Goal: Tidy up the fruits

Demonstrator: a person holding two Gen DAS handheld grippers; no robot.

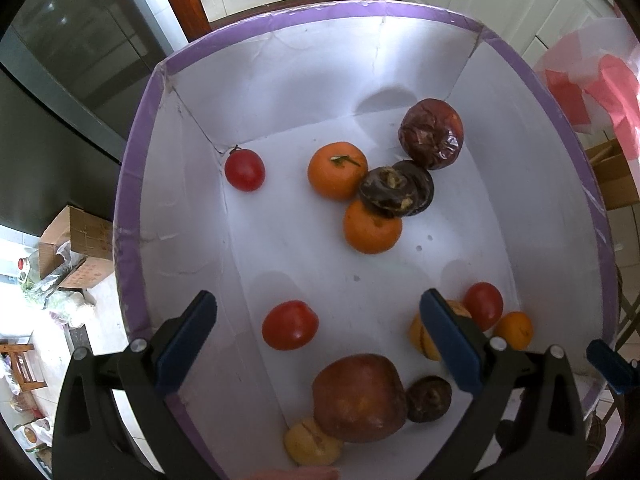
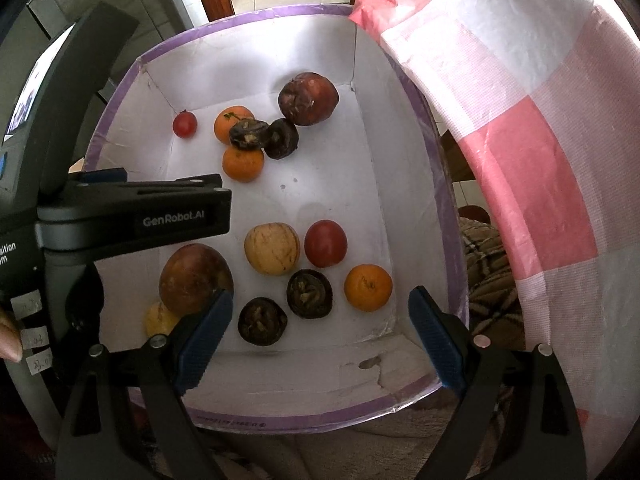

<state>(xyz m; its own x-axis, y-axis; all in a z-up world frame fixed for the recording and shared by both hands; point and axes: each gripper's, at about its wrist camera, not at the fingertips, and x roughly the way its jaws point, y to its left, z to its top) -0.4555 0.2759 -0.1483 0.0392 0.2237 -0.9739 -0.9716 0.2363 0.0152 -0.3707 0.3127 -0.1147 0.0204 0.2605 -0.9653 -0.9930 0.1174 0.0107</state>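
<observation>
1. Hovering over the white box (image 1: 280, 92), the left hand-held gripper (image 1: 318, 326) and right hand-held gripper (image 2: 320, 320) both stand released, holding nothing.
2. Fruit lies scattered on the box floor; the nearest tomato (image 1: 290, 325) sits between the left jaws.
3. Descend straight and close gently; the tomato likely bruises and rolls.

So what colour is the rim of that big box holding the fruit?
Purple, a light lilac band around the white box's rim. It shows best in the right wrist view.

Loose fruits are scattered on the floor of a white cardboard box with a purple rim (image 2: 256, 14): round orange tangerines (image 2: 368, 287), glossy red tomatoes (image 2: 325, 243), wrinkled dark brown fruits (image 2: 309, 293) and a streaked pale yellow melon (image 2: 272, 249)
</observation>
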